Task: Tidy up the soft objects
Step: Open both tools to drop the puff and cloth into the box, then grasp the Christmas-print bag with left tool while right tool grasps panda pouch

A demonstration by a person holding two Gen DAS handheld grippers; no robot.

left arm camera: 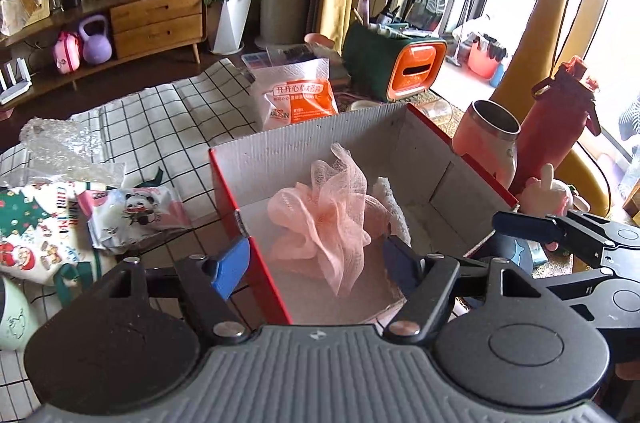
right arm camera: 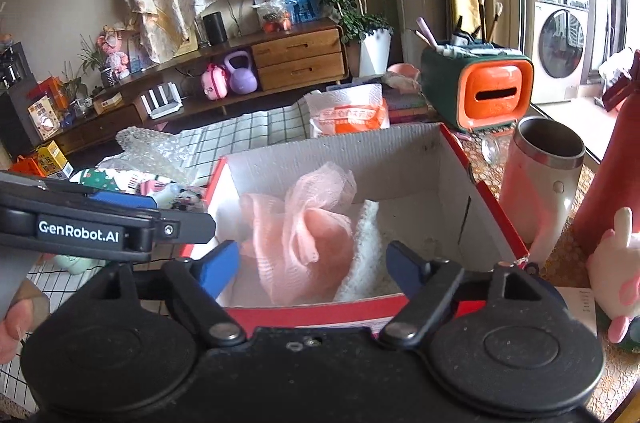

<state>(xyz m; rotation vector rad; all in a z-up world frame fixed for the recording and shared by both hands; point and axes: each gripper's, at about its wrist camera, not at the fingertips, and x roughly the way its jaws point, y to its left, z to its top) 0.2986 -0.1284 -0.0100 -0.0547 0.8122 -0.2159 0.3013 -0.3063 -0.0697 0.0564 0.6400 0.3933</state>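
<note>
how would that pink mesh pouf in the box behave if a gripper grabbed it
The pink mesh pouf is loose, gathered netting, so it would likely squash between the fingers and flop rather than hold its shape. It looks airy, so probably very light for its bulk. Its open weave may snag on a fingertip, and a push would probably just slide it across the box floor.

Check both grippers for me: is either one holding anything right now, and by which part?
Nothing is held. The left gripper and right gripper are both open, their fingers clear of the pink mesh puff lying in the red box.
</note>
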